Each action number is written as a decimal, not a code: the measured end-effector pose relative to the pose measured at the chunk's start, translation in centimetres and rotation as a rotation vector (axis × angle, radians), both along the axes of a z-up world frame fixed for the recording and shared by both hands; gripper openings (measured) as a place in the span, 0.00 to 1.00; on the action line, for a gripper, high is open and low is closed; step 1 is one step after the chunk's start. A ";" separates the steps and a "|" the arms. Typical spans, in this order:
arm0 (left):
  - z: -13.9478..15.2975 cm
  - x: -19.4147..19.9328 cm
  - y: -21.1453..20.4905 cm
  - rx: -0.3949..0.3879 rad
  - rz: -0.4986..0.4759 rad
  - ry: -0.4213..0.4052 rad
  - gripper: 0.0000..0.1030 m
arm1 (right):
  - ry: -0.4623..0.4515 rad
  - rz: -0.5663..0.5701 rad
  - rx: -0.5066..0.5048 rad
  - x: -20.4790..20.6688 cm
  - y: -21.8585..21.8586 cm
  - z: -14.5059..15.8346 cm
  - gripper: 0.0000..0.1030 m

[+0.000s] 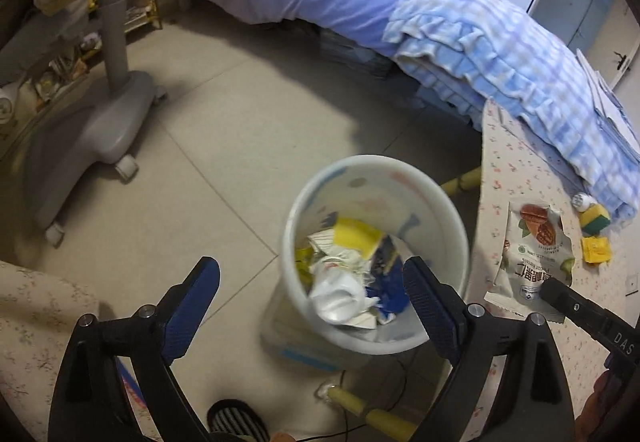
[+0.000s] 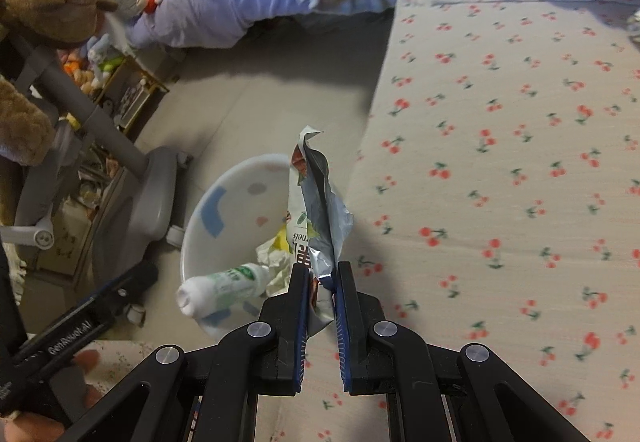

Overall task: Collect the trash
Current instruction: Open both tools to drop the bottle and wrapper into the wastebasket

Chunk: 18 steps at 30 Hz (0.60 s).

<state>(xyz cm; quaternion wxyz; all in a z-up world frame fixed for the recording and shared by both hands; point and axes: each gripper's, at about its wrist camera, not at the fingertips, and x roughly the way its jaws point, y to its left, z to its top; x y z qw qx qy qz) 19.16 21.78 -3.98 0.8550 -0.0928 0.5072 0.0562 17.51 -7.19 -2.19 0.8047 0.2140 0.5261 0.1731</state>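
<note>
The left gripper [image 1: 312, 282] gapes empty above the trash bin [image 1: 452, 226]; the right gripper [image 2: 323, 274] pinches a nut snack bag [image 2: 316, 198].

The left gripper [image 1: 312, 278], black-framed with blue ribbed pads, is tilting steeply downward at the bottom centre of its own view, its jaws standing wide apart with nothing pressed between them. The right gripper [image 2: 323, 274], of the same build, is angling downward at lower centre, its jaws clamping the crumpled silver-lined snack wrapper [image 2: 316, 202].
</note>
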 end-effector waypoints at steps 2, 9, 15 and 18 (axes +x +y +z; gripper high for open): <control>0.0 0.0 0.5 0.004 0.011 0.006 0.92 | 0.007 0.010 0.005 0.2 0.7 -0.4 0.12; 0.1 -0.2 0.9 -0.005 0.019 0.009 0.92 | 0.019 0.050 0.050 0.9 2.5 -1.5 0.16; 0.1 -0.2 0.5 -0.019 0.004 0.017 0.92 | 0.028 0.040 0.025 0.8 2.4 -1.4 0.61; 0.1 -0.4 0.2 -0.019 -0.006 0.013 0.92 | 0.031 0.032 0.005 0.6 1.7 -1.3 0.61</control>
